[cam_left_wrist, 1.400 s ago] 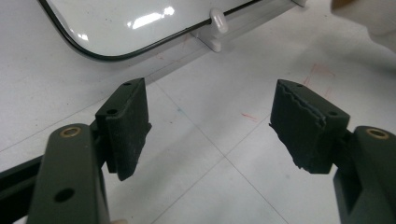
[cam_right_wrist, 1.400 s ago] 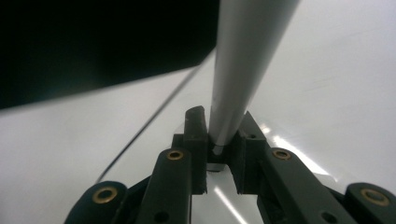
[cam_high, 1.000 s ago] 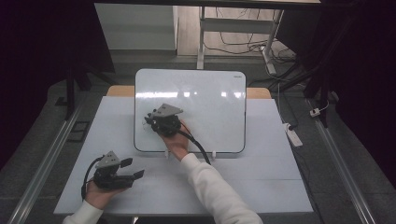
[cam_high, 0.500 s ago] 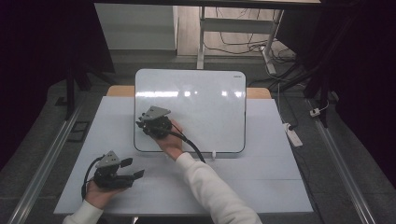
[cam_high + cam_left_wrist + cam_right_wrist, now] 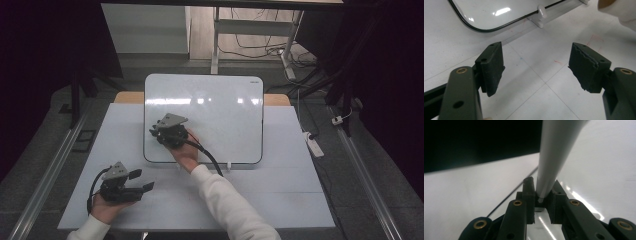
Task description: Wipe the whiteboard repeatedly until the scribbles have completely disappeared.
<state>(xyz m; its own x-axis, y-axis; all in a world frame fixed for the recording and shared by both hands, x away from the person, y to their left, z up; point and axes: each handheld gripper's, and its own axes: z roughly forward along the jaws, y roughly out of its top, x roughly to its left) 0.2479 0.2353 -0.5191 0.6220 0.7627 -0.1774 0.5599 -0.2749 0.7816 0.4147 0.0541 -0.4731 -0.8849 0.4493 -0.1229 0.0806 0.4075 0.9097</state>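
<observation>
A white marker [image 5: 554, 157] is clamped in the right tool [image 5: 169, 134] over the lower left of the whiteboard [image 5: 220, 110] propped on the desk [image 5: 280, 195], while the left tool [image 5: 125, 187] rests released, so too steep a press could tip the board or let the marker slip.

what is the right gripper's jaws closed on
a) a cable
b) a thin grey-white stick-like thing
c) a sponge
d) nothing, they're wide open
b: in the right gripper view the right gripper has its jaws pinched on a slim pale rod over the whiteboard.
</observation>
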